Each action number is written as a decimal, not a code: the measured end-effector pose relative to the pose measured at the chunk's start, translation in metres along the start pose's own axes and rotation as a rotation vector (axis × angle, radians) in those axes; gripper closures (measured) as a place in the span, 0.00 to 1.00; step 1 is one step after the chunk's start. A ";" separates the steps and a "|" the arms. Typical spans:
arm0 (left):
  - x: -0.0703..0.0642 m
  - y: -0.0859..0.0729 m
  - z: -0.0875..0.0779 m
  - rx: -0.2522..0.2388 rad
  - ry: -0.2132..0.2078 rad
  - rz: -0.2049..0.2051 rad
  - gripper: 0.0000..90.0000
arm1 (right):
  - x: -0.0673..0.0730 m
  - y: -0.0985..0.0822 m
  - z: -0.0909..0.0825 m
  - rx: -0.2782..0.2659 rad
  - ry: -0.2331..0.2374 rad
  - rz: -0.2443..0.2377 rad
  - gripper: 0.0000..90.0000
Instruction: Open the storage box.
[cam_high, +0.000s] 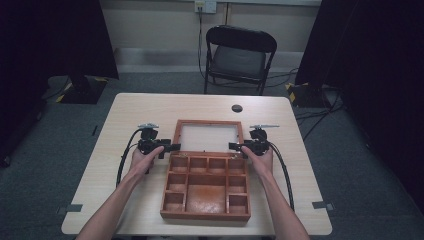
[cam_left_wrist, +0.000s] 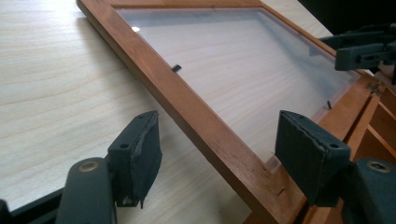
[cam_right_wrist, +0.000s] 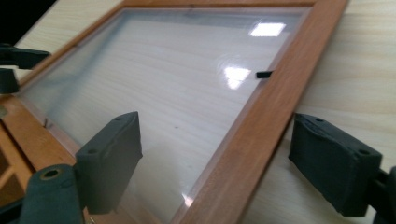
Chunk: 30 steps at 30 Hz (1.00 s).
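In the high view we saw the wooden box (cam_high: 205, 189) in the lower middle of the frame, resting on the desk (cam_high: 125, 125), with its glazed lid (cam_high: 208, 136) folded back flat just above it. That view let us count the box's compartments: four small ones along the top row, two down each side, and one large one in the centre, nine in all. It also showed one black folding chair (cam_high: 239, 57) at the upper middle of the frame, beyond the desk, and a dark round spot (cam_high: 237, 108) on the desk top.

We held two grippers. The left gripper (cam_high: 167, 147) sat at the lid's left side rail and the right gripper (cam_high: 235, 146) at its right side rail, both at the hinge end.

The gripper views gave what the high view could not. In the left gripper view, our left gripper (cam_left_wrist: 217, 151) had its two jaws standing apart on either side of the lid's wooden rail (cam_left_wrist: 205, 130), with clear gaps and no pad pressing on it. In the right gripper view, our right gripper (cam_right_wrist: 231, 158) likewise had its jaws spread on either side of the lid's rail (cam_right_wrist: 243, 140), not touching it. Each of these views showed the other gripper at the far edge of the pane, and a small black clip on the frame.
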<state>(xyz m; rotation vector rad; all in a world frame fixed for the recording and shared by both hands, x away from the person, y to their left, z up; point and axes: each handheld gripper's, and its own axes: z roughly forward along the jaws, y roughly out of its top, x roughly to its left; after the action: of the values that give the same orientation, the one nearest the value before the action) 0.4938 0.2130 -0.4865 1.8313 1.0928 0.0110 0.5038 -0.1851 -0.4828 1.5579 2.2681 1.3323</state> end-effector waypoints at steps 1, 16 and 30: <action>-0.001 0.000 0.000 0.002 0.002 0.008 0.35 | 0.000 0.000 -0.002 -0.006 -0.012 -0.017 0.21; -0.015 0.003 -0.017 -0.007 0.003 0.064 0.37 | 0.010 0.000 -0.028 -0.061 -0.009 -0.054 0.18; -0.036 -0.008 -0.040 -0.014 0.050 0.130 0.33 | 0.015 -0.015 -0.061 -0.074 -0.040 -0.082 0.17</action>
<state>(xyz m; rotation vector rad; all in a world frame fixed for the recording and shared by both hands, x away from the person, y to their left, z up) 0.4492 0.2180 -0.4557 1.8954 1.0038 0.1409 0.4549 -0.2119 -0.4501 1.4394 2.2074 1.3349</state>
